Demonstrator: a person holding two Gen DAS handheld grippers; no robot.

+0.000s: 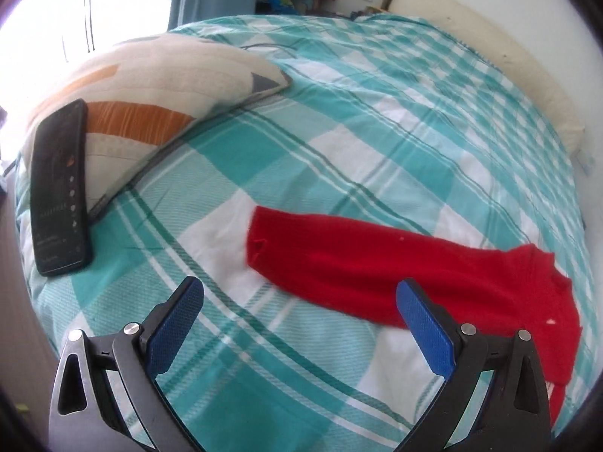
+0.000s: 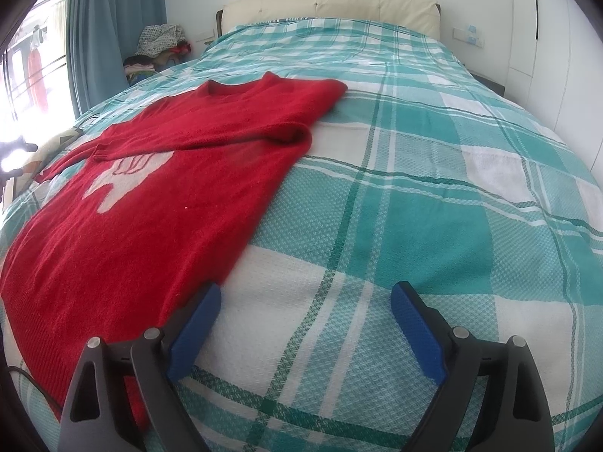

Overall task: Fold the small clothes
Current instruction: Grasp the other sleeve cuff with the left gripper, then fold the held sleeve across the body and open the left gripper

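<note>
A red knitted sweater [image 2: 150, 196] with a white motif lies flat on the teal checked bedspread [image 2: 414, 188]. Its right sleeve is folded across the chest. In the left wrist view the other sleeve [image 1: 377, 263] stretches out to the left, its cuff on the bedspread [image 1: 339, 132]. My left gripper [image 1: 299, 290] is open and empty, just in front of that sleeve, its right finger over the sleeve's near edge. My right gripper [image 2: 305, 295] is open and empty, its left finger beside the sweater's right side edge near the hem.
A black phone [image 1: 60, 192] leans against a cream and orange pillow [image 1: 150, 90] at the left. A cream headboard [image 2: 331, 7] is at the far end. A pile of clothes [image 2: 158, 49] and blue curtains [image 2: 113, 19] stand at the far left.
</note>
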